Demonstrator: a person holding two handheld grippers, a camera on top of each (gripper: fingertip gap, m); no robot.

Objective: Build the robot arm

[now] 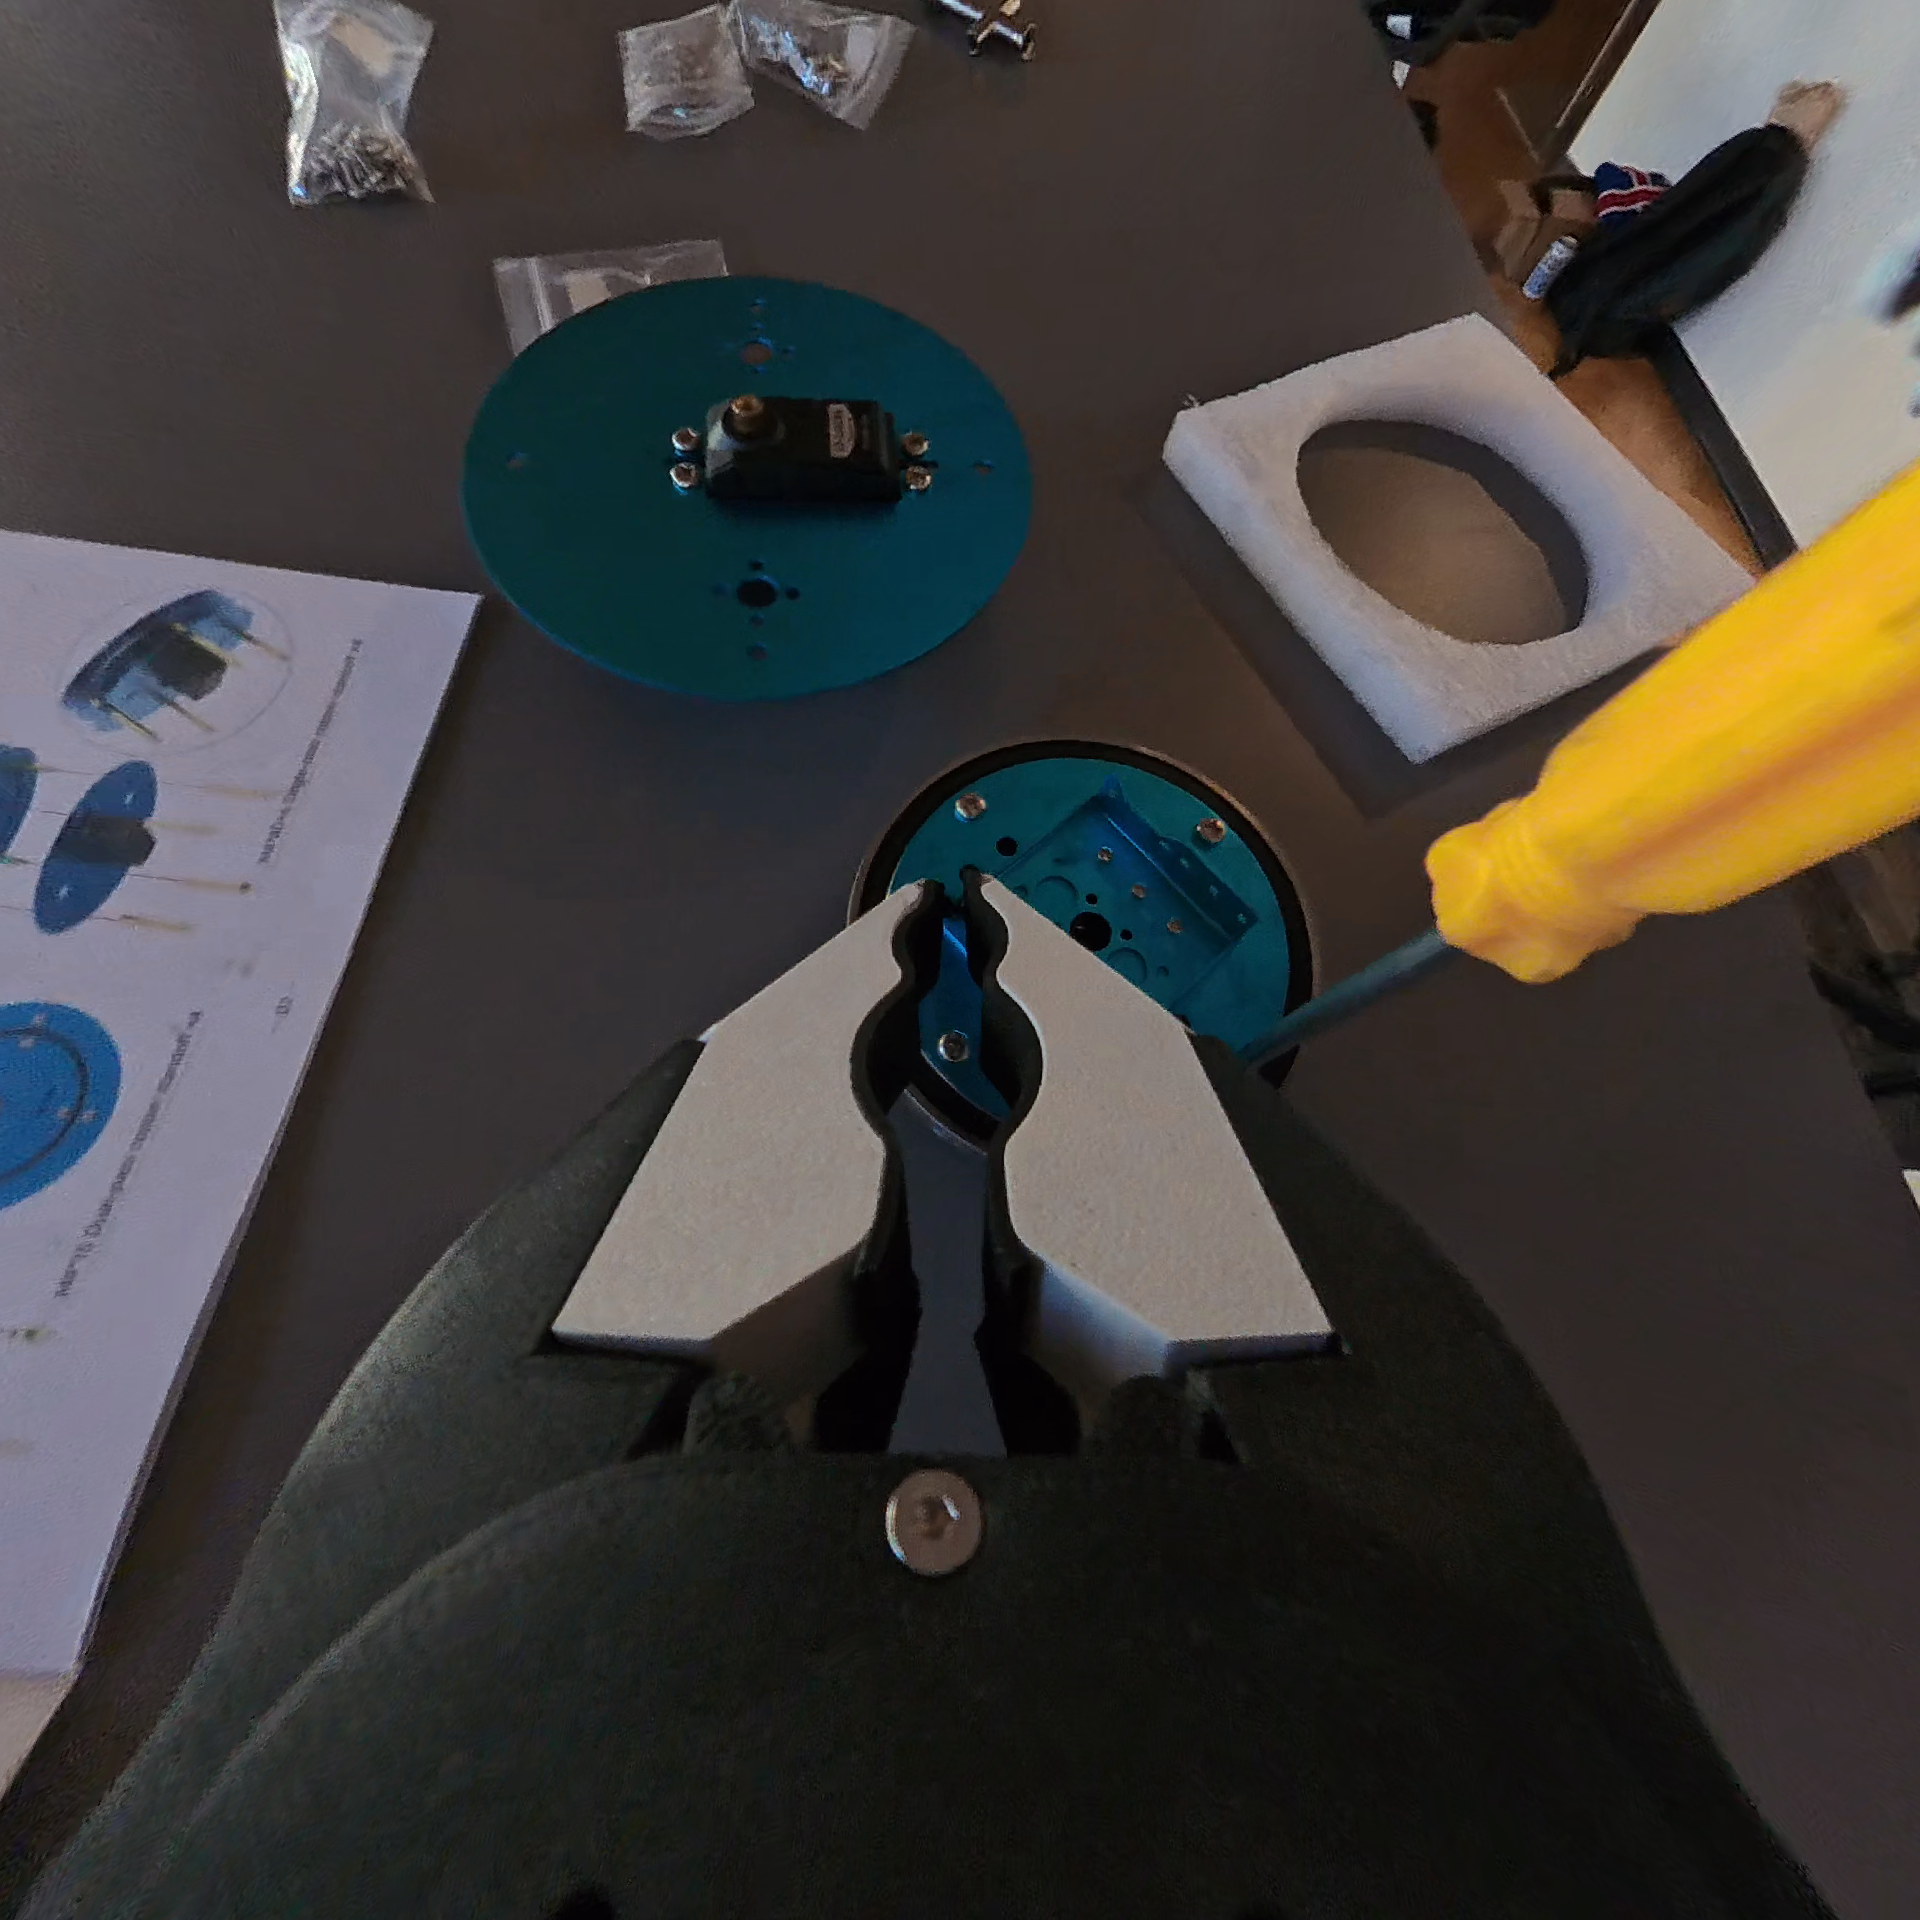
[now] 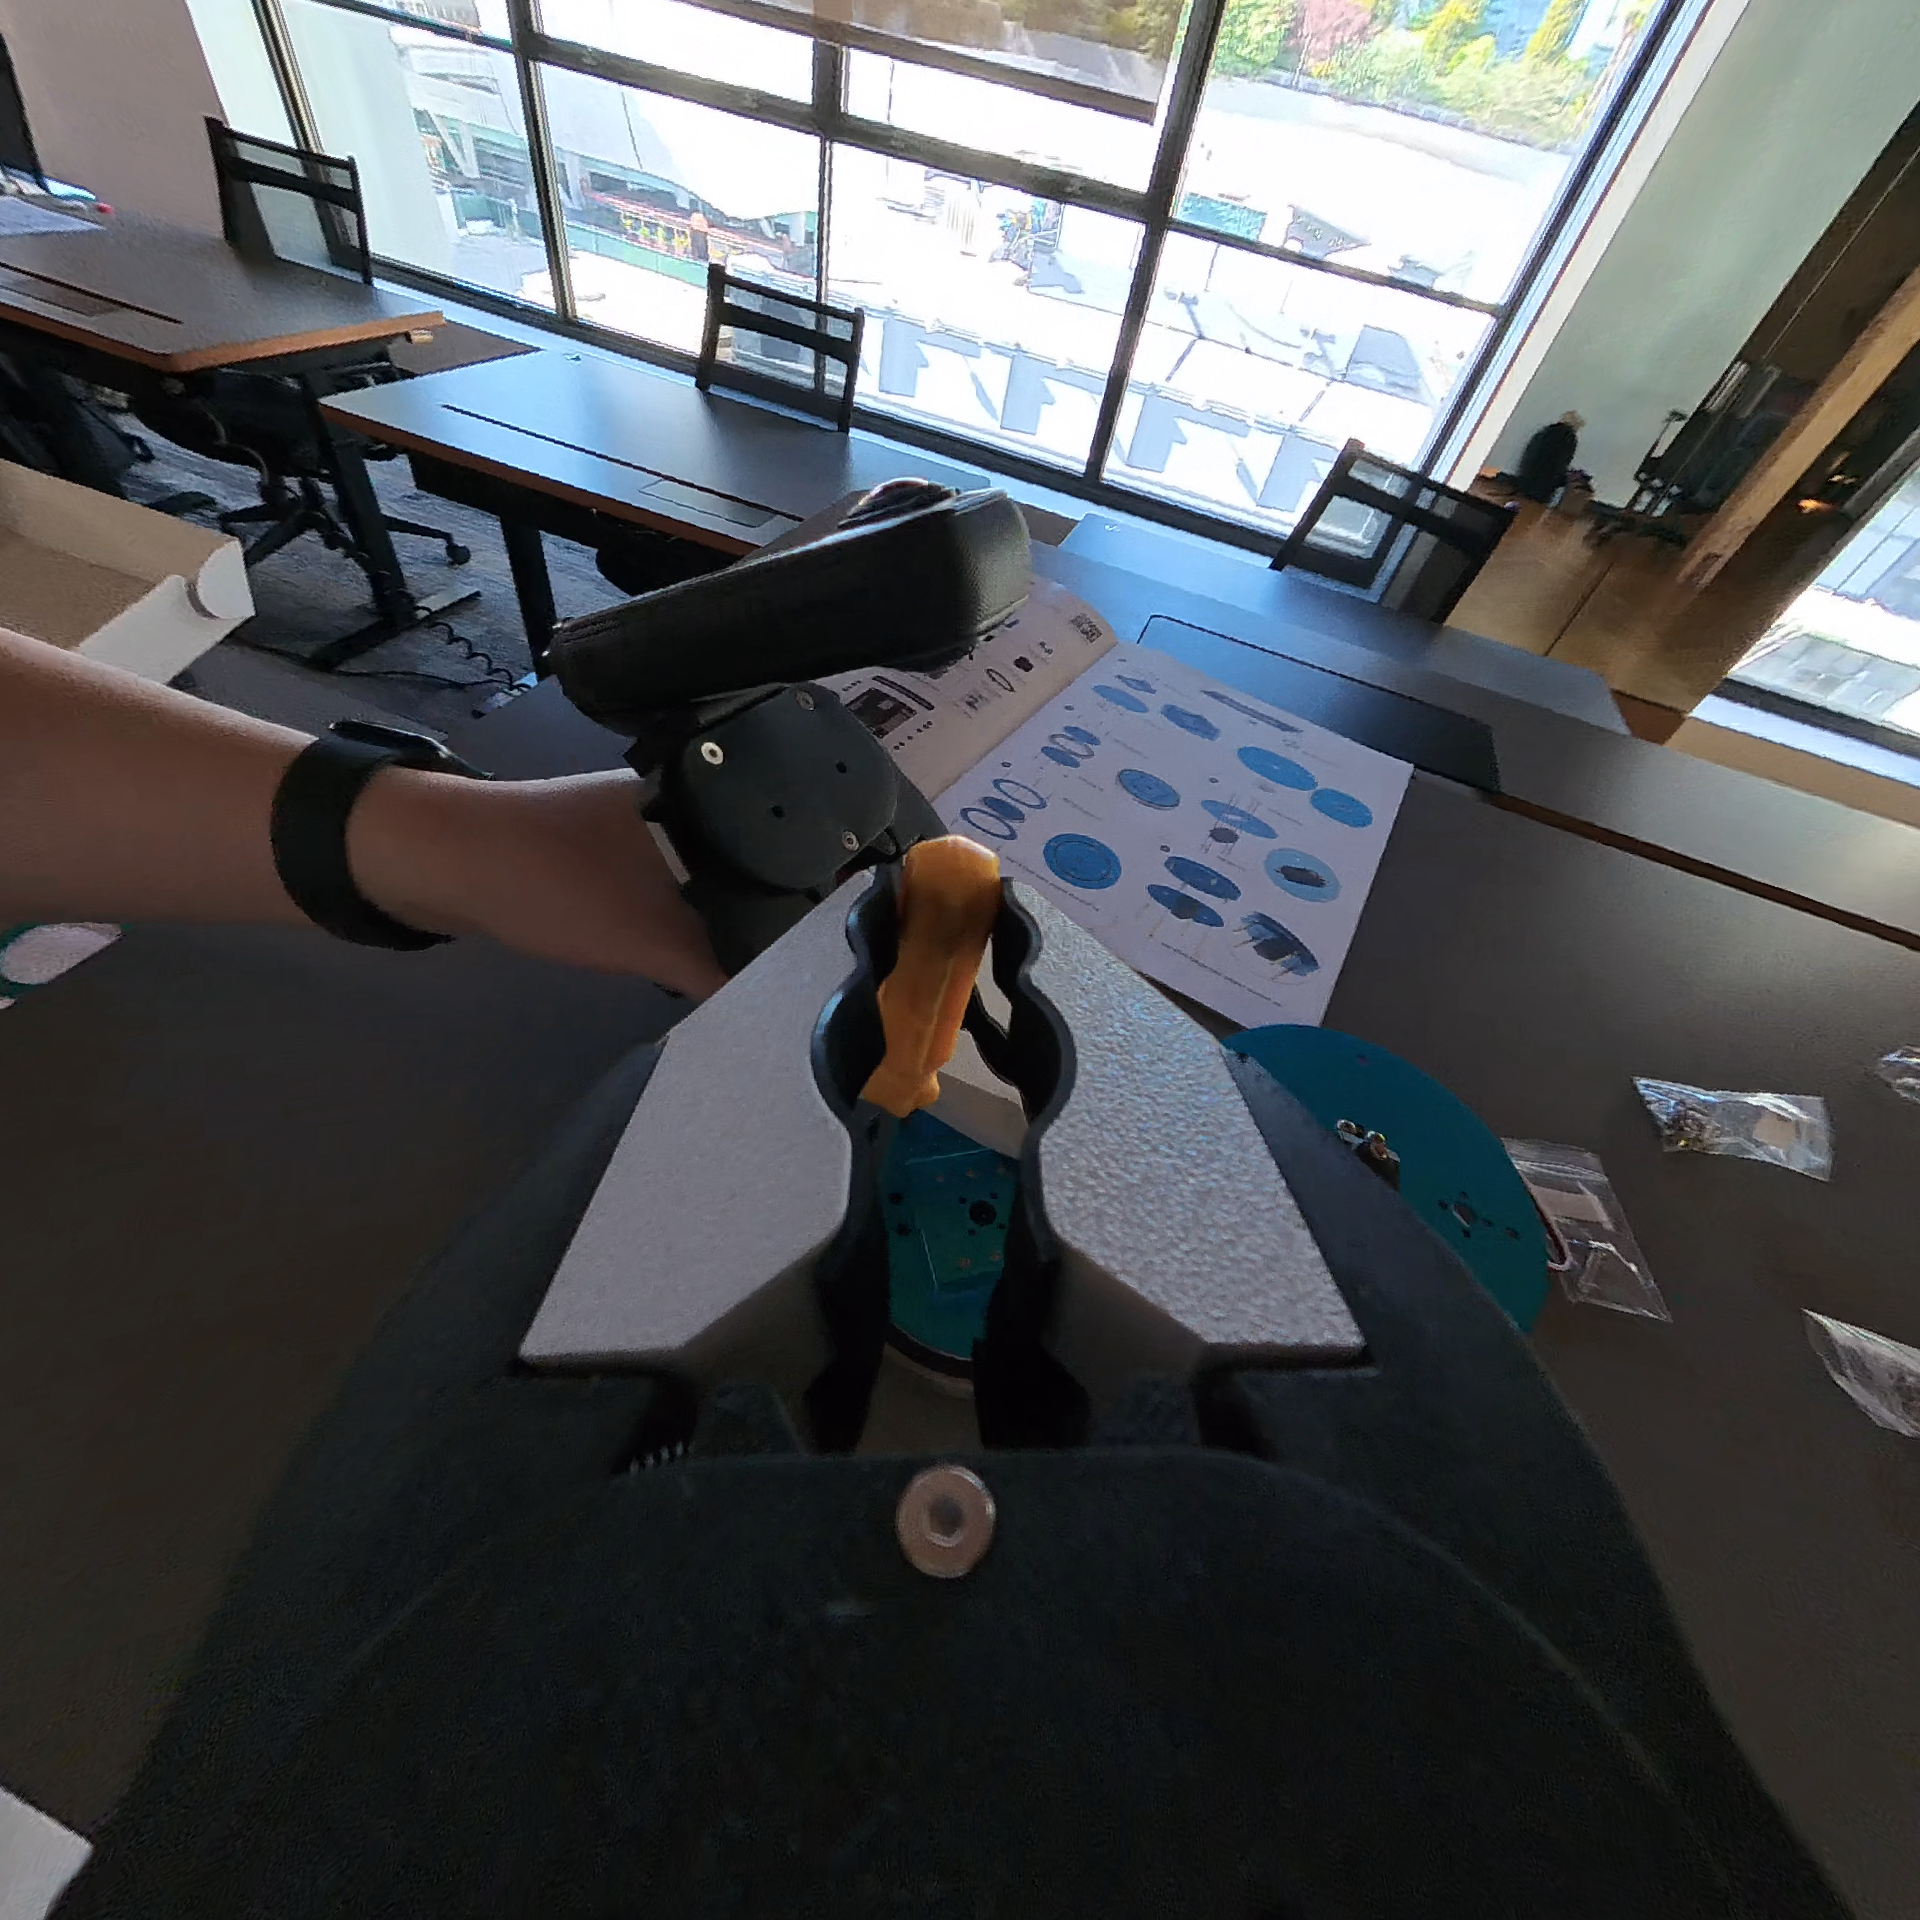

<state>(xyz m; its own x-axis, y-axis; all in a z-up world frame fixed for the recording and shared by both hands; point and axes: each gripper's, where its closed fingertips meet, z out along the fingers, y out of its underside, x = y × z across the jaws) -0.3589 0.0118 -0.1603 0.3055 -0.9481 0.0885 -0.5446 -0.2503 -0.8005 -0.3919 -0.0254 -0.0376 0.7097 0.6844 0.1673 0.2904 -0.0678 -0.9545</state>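
My left gripper (image 1: 948, 885) is shut on the rim of a round blue assembly (image 1: 1132, 883) with a black ring and a blue bracket on top, lying on the dark table. My right gripper (image 2: 940, 883) is shut on the yellow handle of a screwdriver (image 2: 928, 977). In the left wrist view the screwdriver (image 1: 1704, 769) comes in from the right, and its dark shaft (image 1: 1351, 997) points down at the assembly's right edge. In the right wrist view the assembly (image 2: 945, 1226) shows between my fingers, and the left gripper with a person's hand (image 2: 769, 790) is beyond.
A blue disc with a black servo (image 1: 748, 488) lies farther back. A white foam block with a round hole (image 1: 1444, 530) sits at the right. An instruction sheet (image 1: 177, 935) lies at the left. Small bags of screws (image 1: 348, 104) lie at the far edge. Desks and chairs (image 2: 779, 343) stand by windows. The grippers' ends are close to 12 cm from one another.
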